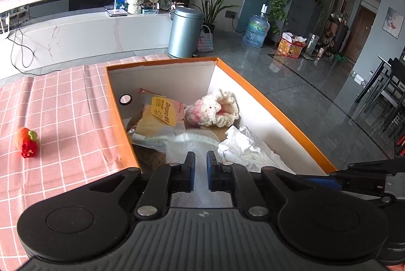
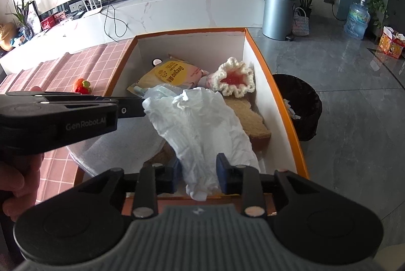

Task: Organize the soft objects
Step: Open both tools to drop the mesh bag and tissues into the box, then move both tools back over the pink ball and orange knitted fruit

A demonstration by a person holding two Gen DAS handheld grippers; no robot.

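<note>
A crumpled white cloth [image 2: 202, 124] lies in the orange-rimmed box [image 2: 283, 103], its near end between the right gripper [image 2: 198, 176], whose jaws stand apart, not pressing it. The left gripper [image 1: 201, 169] is narrow, mesh fabric [image 1: 201, 179] in its gap; whether it pinches, I cannot tell. A crocheted strawberry [image 1: 26, 145] sits on the pink checked tablecloth [image 1: 63, 106], at nine o'clock from the box.

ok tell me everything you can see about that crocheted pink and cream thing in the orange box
The crocheted piece is yarn, soft-looking: a cream ruffled rim around a pink-red hollow centre, like a flower or shell. From the left wrist view a pale pink and white knitted body extends behind the ruffle. It lies on its side at the far end of the orange-rimmed box, close to the white inner wall, next to a yellow-labelled packet and above a brown slab. Neither tongs touch it.
</note>
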